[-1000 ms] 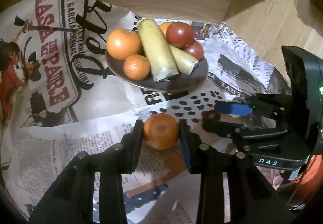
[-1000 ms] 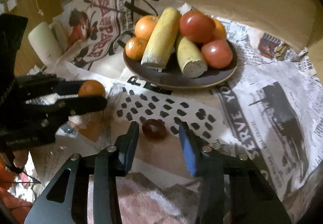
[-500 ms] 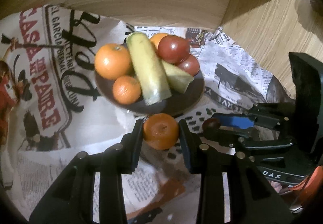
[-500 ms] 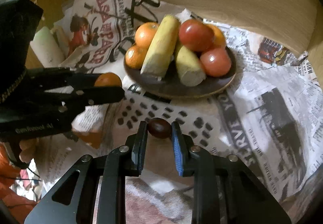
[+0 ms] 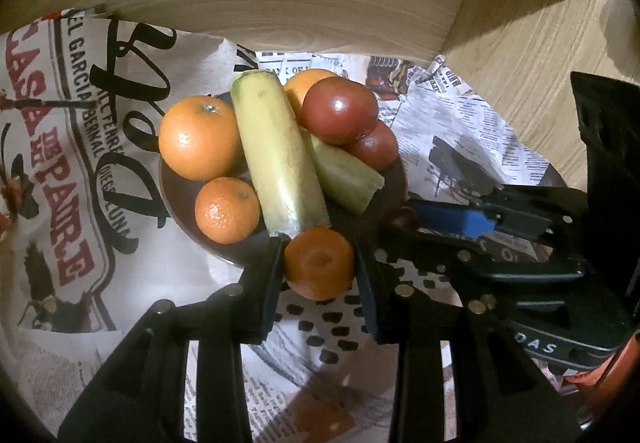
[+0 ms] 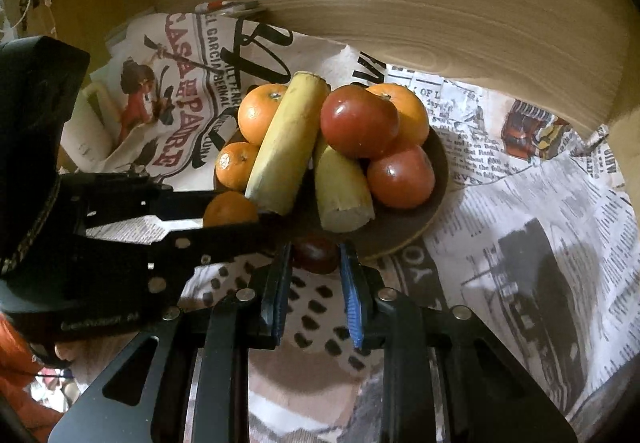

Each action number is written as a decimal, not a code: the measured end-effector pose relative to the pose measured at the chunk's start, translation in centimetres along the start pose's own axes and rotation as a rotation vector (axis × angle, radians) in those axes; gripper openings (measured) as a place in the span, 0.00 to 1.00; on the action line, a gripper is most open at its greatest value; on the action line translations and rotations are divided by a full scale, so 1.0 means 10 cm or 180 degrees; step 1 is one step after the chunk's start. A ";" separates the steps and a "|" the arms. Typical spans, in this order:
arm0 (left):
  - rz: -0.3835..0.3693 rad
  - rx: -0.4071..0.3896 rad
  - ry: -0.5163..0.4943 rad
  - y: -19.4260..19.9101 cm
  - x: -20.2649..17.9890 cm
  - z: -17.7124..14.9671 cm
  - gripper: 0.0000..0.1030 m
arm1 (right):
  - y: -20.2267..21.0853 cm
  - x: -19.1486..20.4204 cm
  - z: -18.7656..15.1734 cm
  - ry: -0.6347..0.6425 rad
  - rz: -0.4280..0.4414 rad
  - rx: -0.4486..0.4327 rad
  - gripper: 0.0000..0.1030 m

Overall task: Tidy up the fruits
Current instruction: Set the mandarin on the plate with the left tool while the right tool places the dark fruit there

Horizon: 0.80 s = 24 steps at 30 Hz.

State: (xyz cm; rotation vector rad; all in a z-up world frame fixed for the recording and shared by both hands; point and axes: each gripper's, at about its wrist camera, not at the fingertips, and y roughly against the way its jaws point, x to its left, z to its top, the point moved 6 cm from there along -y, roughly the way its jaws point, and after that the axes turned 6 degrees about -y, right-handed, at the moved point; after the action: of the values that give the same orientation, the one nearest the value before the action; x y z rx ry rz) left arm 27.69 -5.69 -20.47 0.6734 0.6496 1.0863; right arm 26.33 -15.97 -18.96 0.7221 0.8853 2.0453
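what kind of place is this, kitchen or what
Probably a home table or shelf nook, not clearly a kitchen: printed newspaper spread as a cover, a dark plate piled with fruit, and a wooden panel behind.

On the newspaper point(image 6: 540, 211), before the wooden panel point(image 6: 400, 3), stands the plate point(image 6: 432, 203) bearing two banana pieces, oranges on the left and tomatoes on the right, while at its near rim a mandarin point(image 5: 319, 263) sits left of a small plum point(image 6: 316, 255).
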 end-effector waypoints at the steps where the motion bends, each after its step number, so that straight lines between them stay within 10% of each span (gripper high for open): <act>1: -0.0019 0.0003 0.0011 0.00 0.00 0.00 0.34 | -0.02 -0.01 0.01 0.0001 -0.0011 0.0000 0.21; 24: -0.0020 0.0014 0.0009 -0.06 0.04 0.06 0.40 | -0.11 -0.10 0.03 -0.0100 0.0036 0.0032 0.27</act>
State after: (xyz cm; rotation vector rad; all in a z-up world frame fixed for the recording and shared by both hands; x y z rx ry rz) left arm 28.60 -5.58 -20.62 0.6731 0.6564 1.0804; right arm 27.58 -16.19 -19.87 0.7644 0.8760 2.0354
